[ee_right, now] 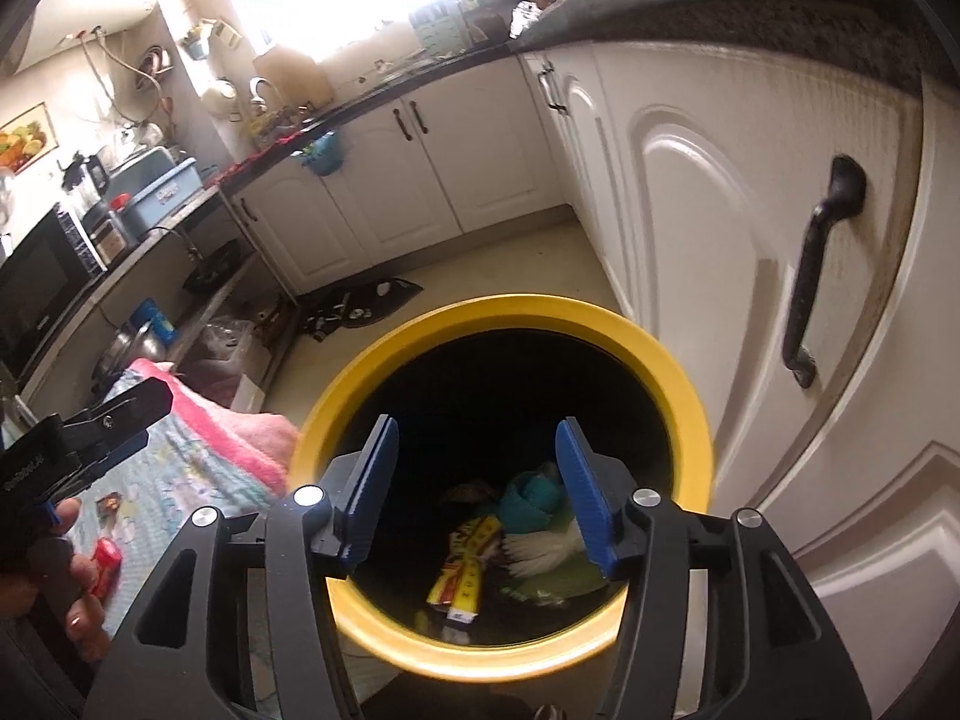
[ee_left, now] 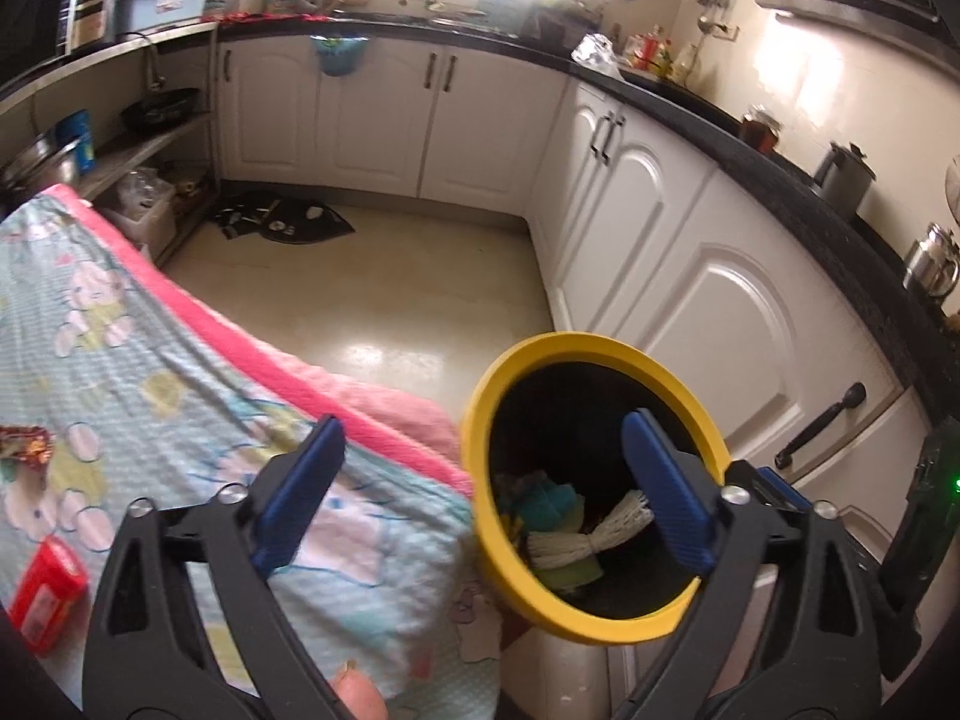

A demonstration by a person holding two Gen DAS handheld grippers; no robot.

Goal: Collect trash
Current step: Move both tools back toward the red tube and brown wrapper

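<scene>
A yellow-rimmed black bin stands on the floor beside a cloth-covered table; it also shows in the right wrist view. Inside lie a white string bundle, a teal piece and a yellow-red wrapper. My left gripper is open and empty, straddling the table corner and the bin rim. My right gripper is open and empty right above the bin mouth. A red packet and a shiny wrapper lie on the cloth; the packet also shows in the right wrist view.
White cabinet doors with black handles stand close on the right. A dark countertop holds jars and kettles. Open shelves with pans are at left. A dark mat lies on the pale floor.
</scene>
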